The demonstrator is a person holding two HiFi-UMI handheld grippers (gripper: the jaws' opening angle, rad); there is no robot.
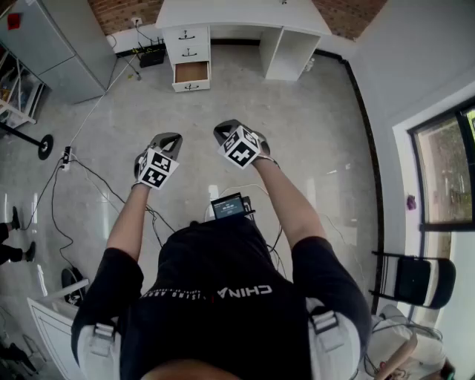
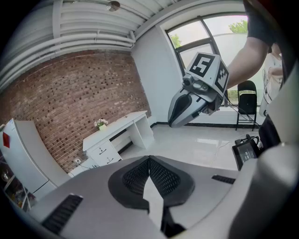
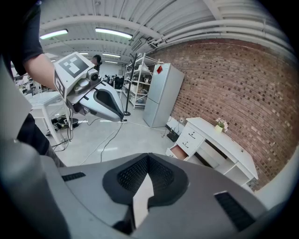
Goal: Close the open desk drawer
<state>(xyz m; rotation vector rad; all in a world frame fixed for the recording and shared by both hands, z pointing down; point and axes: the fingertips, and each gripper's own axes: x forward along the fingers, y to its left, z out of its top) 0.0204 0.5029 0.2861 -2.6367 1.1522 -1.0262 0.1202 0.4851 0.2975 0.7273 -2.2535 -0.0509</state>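
The white desk's [image 1: 245, 16] bottom drawer [image 1: 191, 74] stood pulled out (nothing done yet). The left gripper [image 1: 168, 139] and right gripper [image 1: 227, 130], each pinched together and empty, hung well short of that desk.

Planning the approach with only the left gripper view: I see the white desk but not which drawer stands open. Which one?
Observer: The lowest drawer of the three stacked in the desk; the head view shows it pulled out, brown inside.
Operator: Is the right gripper free to push?
Observer: Yes, the right gripper has its jaws together on nothing.
Operator: Anything on the floor ahead?
Observer: A cable crosses the floor left of the straight path to the drawer.
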